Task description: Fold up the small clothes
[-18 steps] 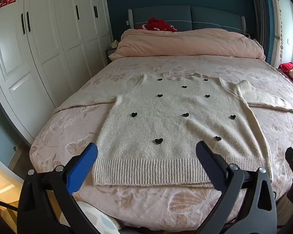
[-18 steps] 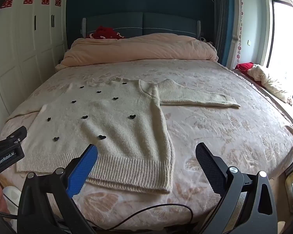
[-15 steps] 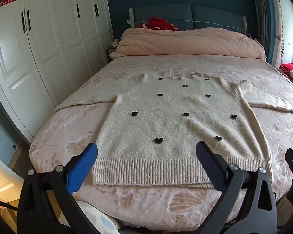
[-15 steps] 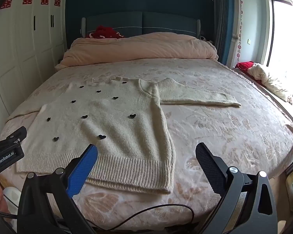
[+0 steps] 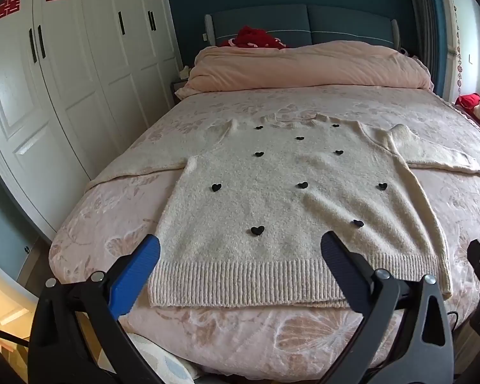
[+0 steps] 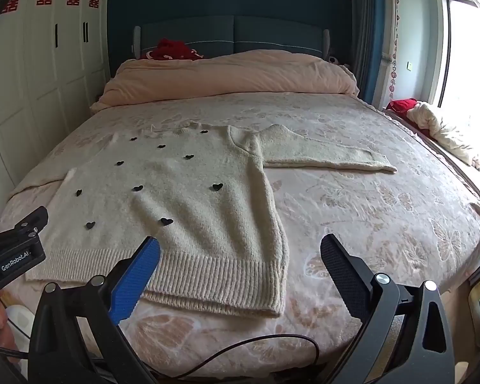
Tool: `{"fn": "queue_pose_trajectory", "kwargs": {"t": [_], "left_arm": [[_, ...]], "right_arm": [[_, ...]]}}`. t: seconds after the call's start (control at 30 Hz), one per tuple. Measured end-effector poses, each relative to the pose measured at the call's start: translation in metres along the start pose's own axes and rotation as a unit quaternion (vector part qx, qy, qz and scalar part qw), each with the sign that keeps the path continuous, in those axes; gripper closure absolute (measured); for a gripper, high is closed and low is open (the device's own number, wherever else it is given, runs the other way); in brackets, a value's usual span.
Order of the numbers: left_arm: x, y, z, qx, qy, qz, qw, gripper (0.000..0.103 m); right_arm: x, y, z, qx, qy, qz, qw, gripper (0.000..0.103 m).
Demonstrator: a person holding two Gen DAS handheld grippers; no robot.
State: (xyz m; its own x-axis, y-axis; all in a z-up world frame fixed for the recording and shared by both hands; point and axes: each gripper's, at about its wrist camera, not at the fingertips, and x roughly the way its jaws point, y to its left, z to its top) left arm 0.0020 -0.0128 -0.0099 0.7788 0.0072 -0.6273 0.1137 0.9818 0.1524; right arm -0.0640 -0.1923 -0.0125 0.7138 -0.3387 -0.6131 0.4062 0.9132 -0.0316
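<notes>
A cream knit sweater with small black hearts (image 5: 281,204) lies flat on the bed, face up, hem toward me and both sleeves spread sideways. It also shows in the right wrist view (image 6: 176,198), with its right sleeve (image 6: 323,156) stretched across the bedspread. My left gripper (image 5: 240,249) is open and empty, hovering just above the ribbed hem. My right gripper (image 6: 240,256) is open and empty, above the hem's right corner. The left gripper's body (image 6: 12,252) shows at the right wrist view's left edge.
The bed (image 5: 464,211) has a pink floral cover. A pink duvet (image 5: 307,67) is bunched at the headboard with a red item (image 5: 256,36) behind. White wardrobes (image 5: 64,80) stand left. Clothes (image 6: 438,131) lie on the window ledge right. A black cable (image 6: 256,345) hangs at the bed's front.
Both grippers have edged slightly forward toward the sweater's hem. Both stay open; the sweater has not moved.
</notes>
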Motion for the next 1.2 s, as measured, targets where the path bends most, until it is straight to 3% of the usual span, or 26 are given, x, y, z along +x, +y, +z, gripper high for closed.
{"fn": "queue_pose_trajectory", "kwargs": {"t": [1.2], "left_arm": [[-0.0032, 0.0, 0.0019, 0.001, 0.0, 0.001, 1.0, 0.005]], "right_arm": [[-0.0074, 0.0063, 0.0031, 0.003, 0.001, 0.011, 1.0, 0.005]]}}
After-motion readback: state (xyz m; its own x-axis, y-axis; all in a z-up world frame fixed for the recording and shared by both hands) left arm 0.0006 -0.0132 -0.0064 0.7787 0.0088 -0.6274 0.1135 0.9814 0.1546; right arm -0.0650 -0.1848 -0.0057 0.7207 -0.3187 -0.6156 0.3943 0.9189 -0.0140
